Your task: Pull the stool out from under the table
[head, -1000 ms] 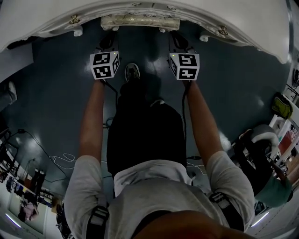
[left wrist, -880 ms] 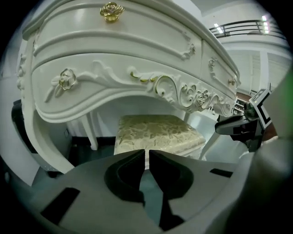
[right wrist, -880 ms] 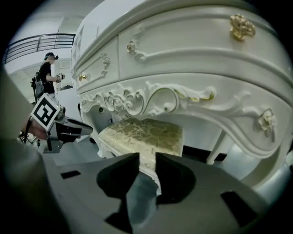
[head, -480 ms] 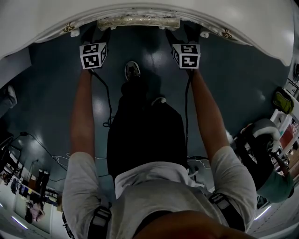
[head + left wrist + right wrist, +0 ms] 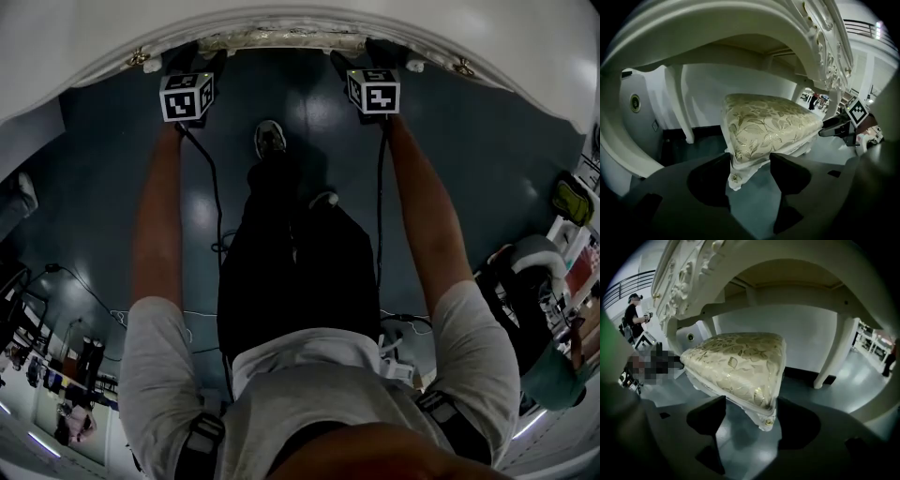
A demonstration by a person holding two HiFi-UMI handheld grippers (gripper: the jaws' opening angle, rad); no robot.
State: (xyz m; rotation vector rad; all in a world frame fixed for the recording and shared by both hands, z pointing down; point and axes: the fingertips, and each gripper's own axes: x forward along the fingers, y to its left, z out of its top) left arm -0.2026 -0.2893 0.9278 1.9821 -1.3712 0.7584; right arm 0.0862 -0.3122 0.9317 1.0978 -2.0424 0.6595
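Note:
The stool point(image 5: 281, 40), cream with a gold leaf-patterned cushion, stands tucked under the white carved table point(image 5: 281, 14). My left gripper point(image 5: 183, 62) is at its left front corner, my right gripper point(image 5: 375, 58) at its right front corner. In the left gripper view the stool point(image 5: 764, 124) pokes its corner between the jaws of the left gripper point(image 5: 750, 171), which stand apart, close beside it without clamping. In the right gripper view the stool point(image 5: 740, 362) has its corner between the jaws of the right gripper point(image 5: 752, 420), which are opening.
Table legs point(image 5: 684, 108) point(image 5: 832, 352) flank the stool, with a white wall behind. The person's shoe point(image 5: 269, 141) and cables point(image 5: 211, 187) are on the dark floor. Equipment point(image 5: 534, 281) sits at the right. A person point(image 5: 633, 315) stands far off.
Both grippers have moved forward from mid-floor to the table's edge and spread apart, each now at a front corner of the stool.

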